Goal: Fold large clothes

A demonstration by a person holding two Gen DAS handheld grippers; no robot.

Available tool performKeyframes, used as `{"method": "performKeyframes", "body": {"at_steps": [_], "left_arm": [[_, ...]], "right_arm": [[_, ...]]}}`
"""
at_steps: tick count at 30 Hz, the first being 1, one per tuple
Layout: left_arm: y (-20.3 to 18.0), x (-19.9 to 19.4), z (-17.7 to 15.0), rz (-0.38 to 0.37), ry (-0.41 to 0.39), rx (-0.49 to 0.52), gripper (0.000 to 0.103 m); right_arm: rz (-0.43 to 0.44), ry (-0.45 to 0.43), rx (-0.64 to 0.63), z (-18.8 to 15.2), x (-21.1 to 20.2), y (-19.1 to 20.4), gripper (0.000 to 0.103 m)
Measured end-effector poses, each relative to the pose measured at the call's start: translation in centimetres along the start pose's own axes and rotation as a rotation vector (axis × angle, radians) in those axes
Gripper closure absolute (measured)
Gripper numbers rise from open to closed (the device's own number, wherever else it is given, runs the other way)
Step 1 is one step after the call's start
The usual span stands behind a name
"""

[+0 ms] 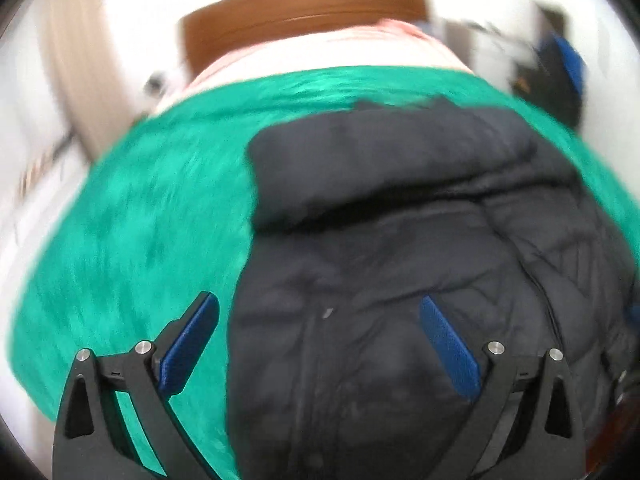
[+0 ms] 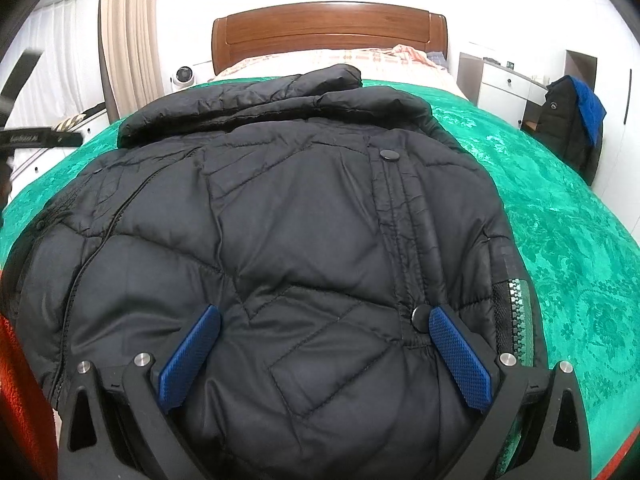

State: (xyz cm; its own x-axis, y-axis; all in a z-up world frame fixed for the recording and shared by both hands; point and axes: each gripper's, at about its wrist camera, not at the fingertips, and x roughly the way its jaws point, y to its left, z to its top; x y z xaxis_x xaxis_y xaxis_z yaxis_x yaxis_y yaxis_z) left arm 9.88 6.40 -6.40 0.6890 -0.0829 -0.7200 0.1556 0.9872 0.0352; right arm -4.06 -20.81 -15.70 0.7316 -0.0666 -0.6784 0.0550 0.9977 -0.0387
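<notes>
A black quilted puffer jacket (image 2: 280, 220) lies spread on a green bedspread (image 2: 560, 208), collar toward the headboard. My right gripper (image 2: 324, 312) is open just above the jacket's lower part, its blue pads (image 2: 460, 356) either side of the quilted fabric near a snap button. In the blurred left wrist view, the jacket (image 1: 400, 260) fills the right half over the green bedspread (image 1: 140, 220). My left gripper (image 1: 320, 304) is open above the jacket's left edge, its left pad (image 1: 188, 344) over the bedspread.
A wooden headboard (image 2: 328, 28) and a patterned pillow area (image 2: 360, 58) lie beyond the jacket. A white dresser (image 2: 504, 84) and a chair with dark and blue clothes (image 2: 576, 120) stand at the right. Curtains (image 2: 128, 40) hang at the left.
</notes>
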Motion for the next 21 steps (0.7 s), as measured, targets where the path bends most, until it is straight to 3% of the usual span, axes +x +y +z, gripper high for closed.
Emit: {"method": "performKeyframes", "body": {"at_steps": [4, 8, 12, 21], "left_arm": [[2.6, 2.4, -3.0, -0.035, 0.024, -0.194, 0.002], [3.3, 4.2, -5.0, -0.013, 0.057, -0.203, 0.001], [4.5, 4.5, -6.3, -0.056, 0.035, -0.276, 0.0], [4.6, 4.7, -6.8, -0.054, 0.011, -0.273, 0.0]], "right_arm": [[-0.007, -0.007, -0.006, -0.1, 0.0, 0.1, 0.0], [-0.007, -0.016, -0.01, -0.3, 0.0, 0.1, 0.0], [-0.018, -0.022, -0.02, -0.4, 0.0, 0.3, 0.0], [-0.023, -0.025, -0.024, -0.5, 0.0, 0.5, 0.0]]}}
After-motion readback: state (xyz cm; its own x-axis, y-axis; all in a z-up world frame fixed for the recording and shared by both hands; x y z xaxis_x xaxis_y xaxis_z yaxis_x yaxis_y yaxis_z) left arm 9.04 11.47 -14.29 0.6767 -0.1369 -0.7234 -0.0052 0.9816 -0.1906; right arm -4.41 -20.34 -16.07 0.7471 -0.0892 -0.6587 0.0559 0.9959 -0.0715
